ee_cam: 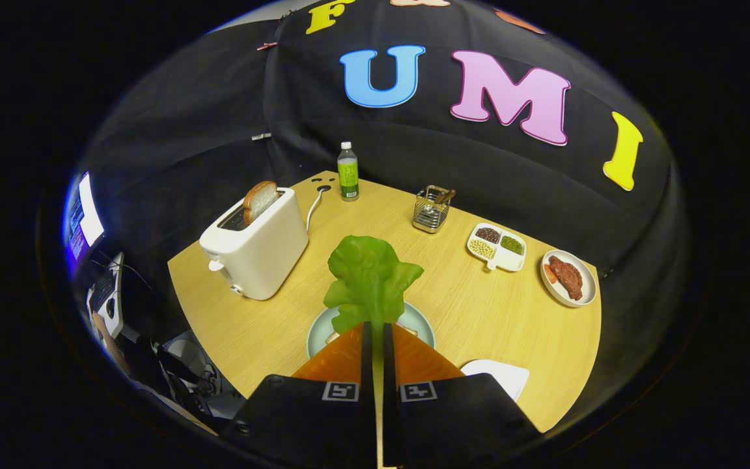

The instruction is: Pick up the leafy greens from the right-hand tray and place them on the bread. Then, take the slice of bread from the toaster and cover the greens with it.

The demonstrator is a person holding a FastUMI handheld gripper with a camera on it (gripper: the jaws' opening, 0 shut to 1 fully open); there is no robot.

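Gripper view puts your gripper [375,329] above the wooden table [479,306], its two fingers drawn close together and clamped on the base of the leafy greens [372,277], so the lettuce leaf stands up just ahead of the tips. Beneath the leaf and the fingers you have a pale round plate [318,329]; most of it is covered, and only a thin tan sliver at each side of the fingers hints at the bread lying on it, too little to make out clearly. Just beside the fingers on the right, a white tray [502,376] is partly hidden behind the gripper body, and you cannot tell what it holds. Beyond the leaf to the left stands the white toaster [258,247] with a slice of bread [260,200] sticking up from its slot, its cord trailing toward the back edge. Farther back stand a bottle with a green label [347,171] and a wire caddy [432,208] holding utensils too small to identify. To the right sit a divided dish of beans [497,247] and a plate of meat [569,278].
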